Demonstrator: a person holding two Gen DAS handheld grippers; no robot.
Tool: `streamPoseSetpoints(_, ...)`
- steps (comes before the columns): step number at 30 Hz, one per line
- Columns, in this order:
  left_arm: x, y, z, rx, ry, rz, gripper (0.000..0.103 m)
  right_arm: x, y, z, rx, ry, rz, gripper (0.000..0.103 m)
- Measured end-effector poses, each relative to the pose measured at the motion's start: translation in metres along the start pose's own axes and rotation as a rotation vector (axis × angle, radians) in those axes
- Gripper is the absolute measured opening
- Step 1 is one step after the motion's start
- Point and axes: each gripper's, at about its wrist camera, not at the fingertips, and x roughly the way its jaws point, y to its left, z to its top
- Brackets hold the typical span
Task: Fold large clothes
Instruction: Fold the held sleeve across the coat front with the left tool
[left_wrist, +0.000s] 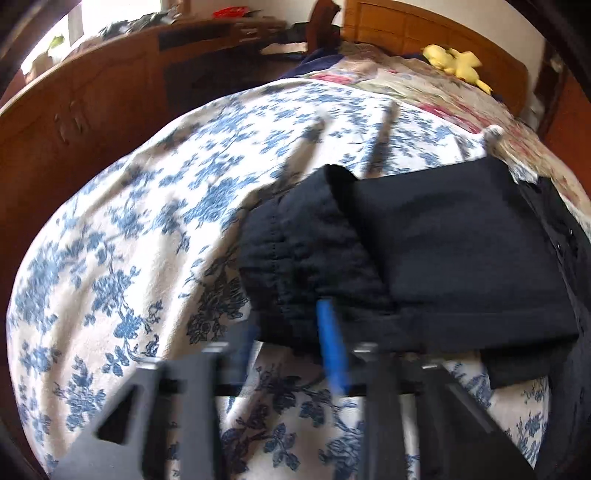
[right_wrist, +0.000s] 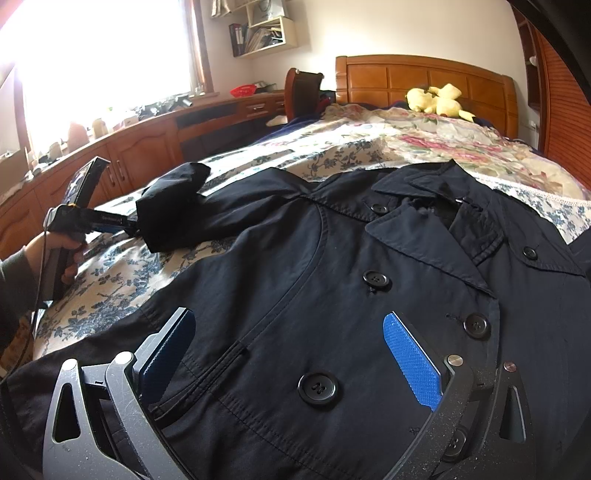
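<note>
I am looking at a dark navy coat (right_wrist: 332, 280) lying front-up across the blue-flowered bedspread (left_wrist: 110, 229), its collar toward the wooden headboard (right_wrist: 424, 79). My right gripper (right_wrist: 291, 354) is hovering over the coat's buttoned front, well down from the collar, with its blue pads spread wide and nothing between them. My left gripper (left_wrist: 291, 332) is at the cuff end of the sleeve (right_wrist: 177, 206) beside the coat's shoulder, its jaws narrowed onto the sleeve's edge, though blur is keeping me from confirming the pinch.
</note>
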Motion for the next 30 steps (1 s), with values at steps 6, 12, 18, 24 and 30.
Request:
streamPoseSetpoints(6, -0.067, -0.041, 0.016, 0.088, -0.154, 0.002, 0.003, -0.001, 0.001, 0.0, 0.0, -0.001, -0.006, 0.103)
streamPoseSetpoints(12, -0.147, -0.099, 0.02, 0.167, -0.29, -0.086, 0.003, -0.006, -0.002, 0.001, 0.016, -0.011, -0.02, 0.103)
streamPoseSetpoints(18, -0.203, -0.154, 0.005, 0.269, -0.383, -0.213, 0.002, -0.041, -0.007, -0.001, 0.028, -0.034, -0.024, 0.103)
streamPoseSetpoints(24, -0.227, -0.208, -0.027, 0.309, -0.4, -0.386, 0.002, -0.094, -0.014, -0.01, 0.012, -0.058, -0.037, 0.103)
streamPoseSetpoints(30, -0.241, -0.23, -0.072, 0.365, -0.377, -0.419, 0.003, -0.131, -0.033, -0.023, 0.022, -0.062, -0.086, 0.103)
